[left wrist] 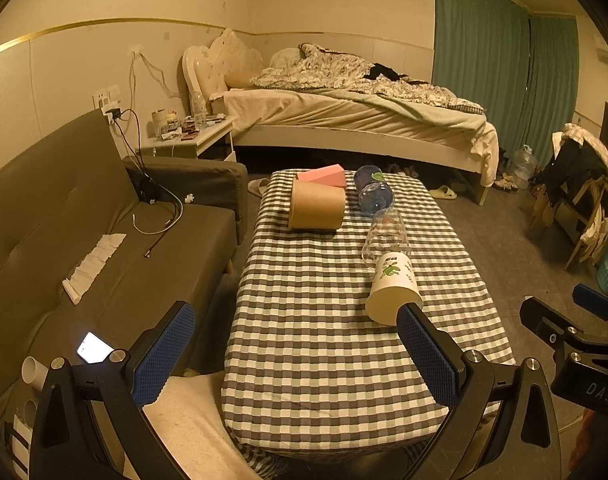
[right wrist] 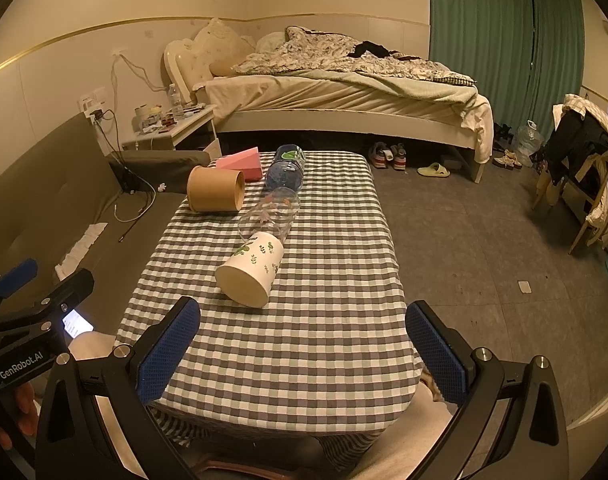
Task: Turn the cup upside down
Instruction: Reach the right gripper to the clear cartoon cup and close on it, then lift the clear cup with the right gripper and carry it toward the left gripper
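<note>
**Cups on their sides, both grippers waiting**

On the checked table, a white leaf-print cup lies on its side, mouth toward the near edge, just touching a clear glass behind it. Farther off lie a brown paper cup, a blue bottle and a pink box. Both grippers hover at the near edge, probably lining up a grasp: left gripper spread wide and empty, right gripper likewise. Only the left view shows the sofa's cushions (and a lit phone).

White leaf-printed cup lies on its side, mouth facing the camera
</note>
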